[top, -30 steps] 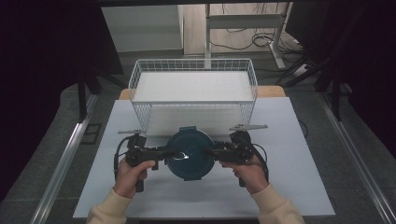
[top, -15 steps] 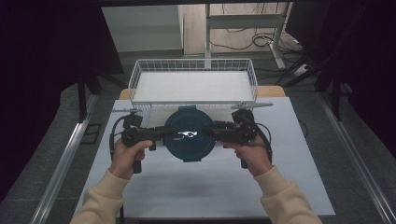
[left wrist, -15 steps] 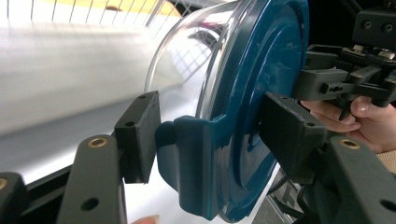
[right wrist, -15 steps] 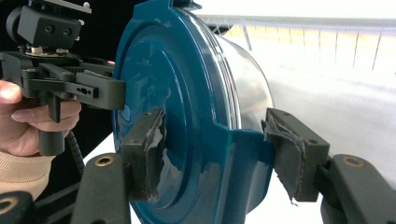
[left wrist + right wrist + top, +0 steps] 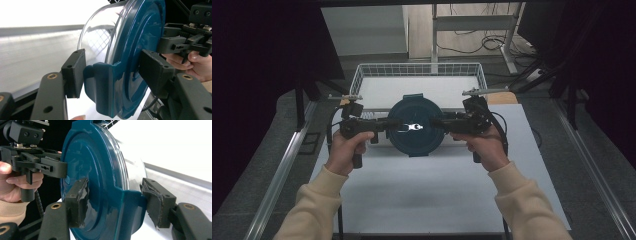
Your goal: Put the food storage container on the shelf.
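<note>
Lidded round container (image 5: 415, 126) held between two grippers.
Clamped by left gripper (image 5: 388, 125) and right gripper (image 5: 438, 123), just before wire basket (image 5: 418, 71).

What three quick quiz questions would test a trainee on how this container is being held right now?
1. True or false: the left gripper and the right gripper each clamp a side latch of the round container.
2. What colour is the container's lid?
A. red
B. dark teal
C. white
3. Fill in: behind the container stands a white wire ____.

Key: 1 true; 2 B; 3 basket
</note>
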`<state>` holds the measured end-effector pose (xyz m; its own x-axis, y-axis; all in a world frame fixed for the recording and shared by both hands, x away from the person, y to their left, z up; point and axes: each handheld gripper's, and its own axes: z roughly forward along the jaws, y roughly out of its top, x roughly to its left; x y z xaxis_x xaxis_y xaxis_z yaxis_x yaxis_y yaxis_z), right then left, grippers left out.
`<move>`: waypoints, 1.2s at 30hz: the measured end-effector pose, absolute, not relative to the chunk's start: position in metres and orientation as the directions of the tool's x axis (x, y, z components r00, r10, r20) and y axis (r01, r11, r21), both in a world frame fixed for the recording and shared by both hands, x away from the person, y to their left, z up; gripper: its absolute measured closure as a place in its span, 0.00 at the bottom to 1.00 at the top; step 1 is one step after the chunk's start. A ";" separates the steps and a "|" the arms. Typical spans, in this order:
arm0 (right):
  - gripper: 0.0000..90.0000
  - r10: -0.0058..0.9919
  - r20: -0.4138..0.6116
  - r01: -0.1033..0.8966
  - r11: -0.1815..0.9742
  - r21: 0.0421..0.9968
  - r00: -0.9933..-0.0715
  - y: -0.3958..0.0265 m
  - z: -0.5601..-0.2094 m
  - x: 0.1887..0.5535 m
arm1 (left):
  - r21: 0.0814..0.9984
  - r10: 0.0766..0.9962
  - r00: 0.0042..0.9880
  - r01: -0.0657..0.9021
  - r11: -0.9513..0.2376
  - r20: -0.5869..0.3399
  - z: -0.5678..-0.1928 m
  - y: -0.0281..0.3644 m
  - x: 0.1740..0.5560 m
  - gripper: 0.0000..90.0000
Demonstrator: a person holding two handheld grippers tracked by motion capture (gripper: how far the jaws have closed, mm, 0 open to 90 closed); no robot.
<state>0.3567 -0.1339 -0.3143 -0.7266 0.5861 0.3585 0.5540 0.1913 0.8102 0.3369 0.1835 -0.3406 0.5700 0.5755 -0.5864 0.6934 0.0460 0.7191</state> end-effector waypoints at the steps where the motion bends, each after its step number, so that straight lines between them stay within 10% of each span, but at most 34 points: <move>1: 0.44 0.586 0.361 0.556 0.190 0.809 -0.726 -0.134 -0.312 0.359 | 0.719 0.575 0.569 0.694 0.048 -0.587 -0.338 0.183 0.339 0.44; 36: 0.46 0.573 0.367 0.559 0.200 0.805 -0.733 -0.125 -0.263 0.453 | 0.704 0.570 0.535 0.701 0.112 -0.624 -0.292 0.195 0.434 0.44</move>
<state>0.4527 -0.1252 -0.2632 -0.7327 0.5730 0.3671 0.5593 0.1998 0.8045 0.4341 0.1953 -0.2919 0.5352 0.5695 -0.6238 0.7012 0.1123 0.7041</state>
